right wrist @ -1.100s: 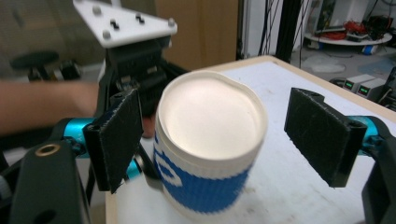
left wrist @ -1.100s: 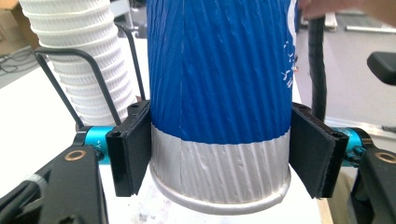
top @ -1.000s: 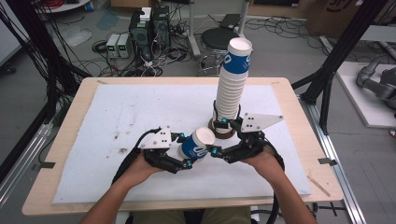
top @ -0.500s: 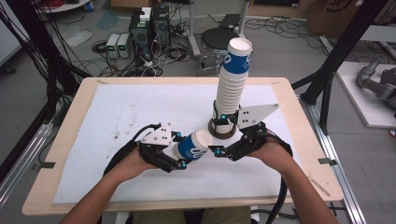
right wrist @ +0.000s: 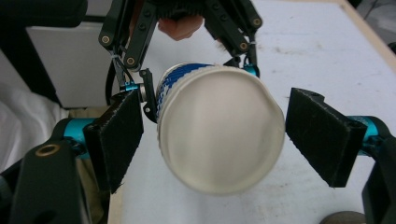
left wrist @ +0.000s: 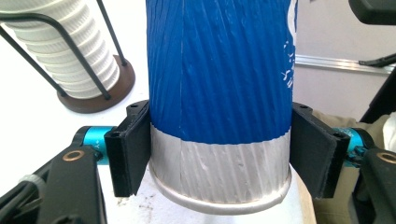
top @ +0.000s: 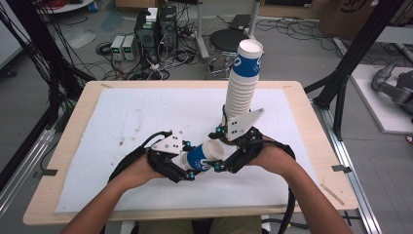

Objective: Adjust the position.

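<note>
A blue and white paper cup (top: pixel 199 156) lies on its side just above the table, with its white mouth toward the right. My left gripper (top: pixel 187 160) is shut on the cup (left wrist: pixel 219 70) near its silver bottom band, both pads (left wrist: pixel 133 149) pressing the wall. My right gripper (top: pixel 216 148) is open. Its pads (right wrist: pixel 116 140) flank the cup's mouth (right wrist: pixel 219 135) without touching it. Behind the right gripper, a tall stack of the same cups (top: pixel 243 83) stands in a wire holder on a brown base (left wrist: pixel 93 100).
A white mat (top: pixel 146 117) covers the wooden table (top: pixel 311 146). Both forearms come in over the front edge. Black frame posts (top: pixel 341 92) stand at the table's right side and boxes and cables lie on the floor beyond its far edge.
My right gripper has shifted left, away from the stack's base and toward the cup, and its jaws now stand around the cup's mouth. The left gripper and cup have hardly moved.
</note>
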